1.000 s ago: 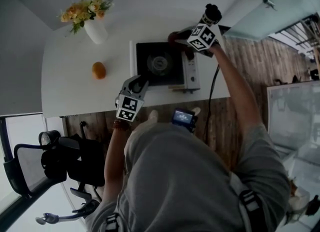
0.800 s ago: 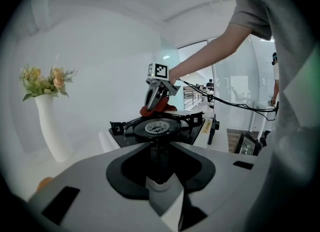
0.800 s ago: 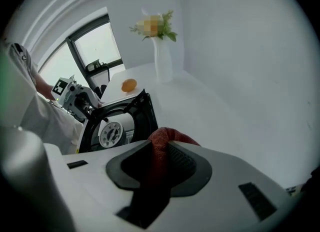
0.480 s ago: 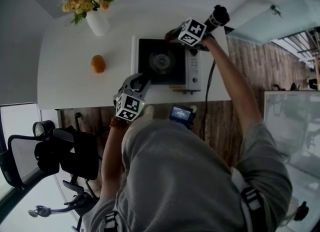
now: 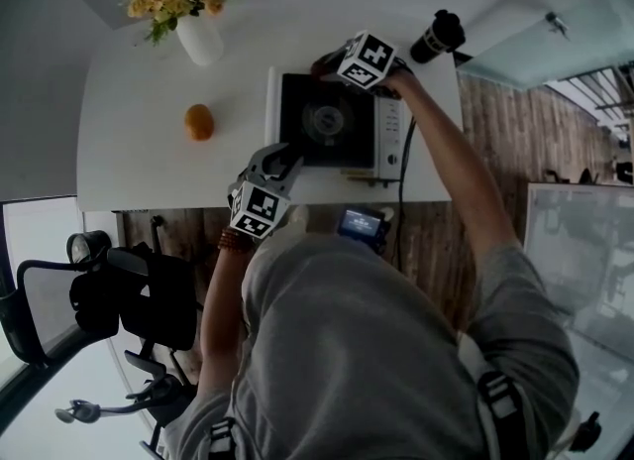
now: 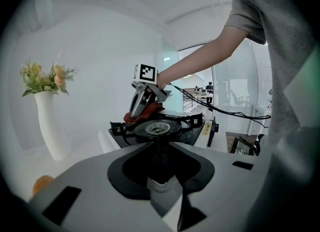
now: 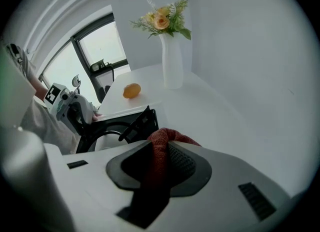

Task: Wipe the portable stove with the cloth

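Table (image 5: 149,171) bearing the stove (image 5: 332,126), long axis running left to right. The left gripper (image 5: 280,163) clamped its near edge; the right gripper (image 5: 327,64) pinched the cloth (image 7: 161,143) at the far edge, with the burner lying nearward of it.

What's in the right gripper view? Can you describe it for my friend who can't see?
The right gripper is shut on a red cloth, at the edge of a black portable stove on a white table. Across the stove is the left gripper, and an orange fruit and a white vase of flowers stand farther back.
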`<state>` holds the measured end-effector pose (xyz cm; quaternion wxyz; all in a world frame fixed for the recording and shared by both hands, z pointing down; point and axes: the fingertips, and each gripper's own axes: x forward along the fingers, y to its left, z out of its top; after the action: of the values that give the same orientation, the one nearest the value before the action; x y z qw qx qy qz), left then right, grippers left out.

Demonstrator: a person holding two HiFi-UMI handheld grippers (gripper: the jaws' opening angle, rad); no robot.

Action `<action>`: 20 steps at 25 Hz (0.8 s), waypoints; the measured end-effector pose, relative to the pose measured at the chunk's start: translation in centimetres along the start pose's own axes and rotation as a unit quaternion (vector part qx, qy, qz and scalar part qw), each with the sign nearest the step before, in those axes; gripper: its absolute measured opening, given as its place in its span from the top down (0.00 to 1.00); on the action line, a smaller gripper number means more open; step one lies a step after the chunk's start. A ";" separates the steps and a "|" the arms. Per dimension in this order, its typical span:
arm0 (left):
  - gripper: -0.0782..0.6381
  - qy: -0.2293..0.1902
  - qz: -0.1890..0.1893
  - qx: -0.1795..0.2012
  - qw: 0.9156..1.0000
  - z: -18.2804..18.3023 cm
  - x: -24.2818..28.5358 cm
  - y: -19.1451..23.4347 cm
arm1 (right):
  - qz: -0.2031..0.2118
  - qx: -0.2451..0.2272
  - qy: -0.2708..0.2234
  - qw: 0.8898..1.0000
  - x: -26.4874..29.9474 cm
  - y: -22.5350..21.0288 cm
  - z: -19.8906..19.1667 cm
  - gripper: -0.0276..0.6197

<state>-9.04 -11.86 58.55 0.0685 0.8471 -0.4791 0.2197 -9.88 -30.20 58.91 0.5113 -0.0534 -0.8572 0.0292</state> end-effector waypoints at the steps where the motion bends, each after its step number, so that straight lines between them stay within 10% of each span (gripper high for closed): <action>1: 0.72 0.001 -0.002 0.001 1.000 0.0 0.0 0.0 | 0.004 0.007 0.001 1.000 0.2 0.0 0.4 0.79; 16: 0.72 -0.002 -0.009 -0.004 1.000 0.0 0.0 0.2 | -0.008 0.066 -0.062 0.996 2.3 0.5 4.4 0.80; 20: 0.72 -0.010 -0.019 -0.017 1.000 0.4 -0.1 0.1 | -0.095 0.032 -0.106 0.989 0.7 -0.3 4.9 0.80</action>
<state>-9.06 -11.97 58.19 0.0822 0.8567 -0.4675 0.2019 -14.51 -30.40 57.23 0.4194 0.0477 -0.9064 0.0138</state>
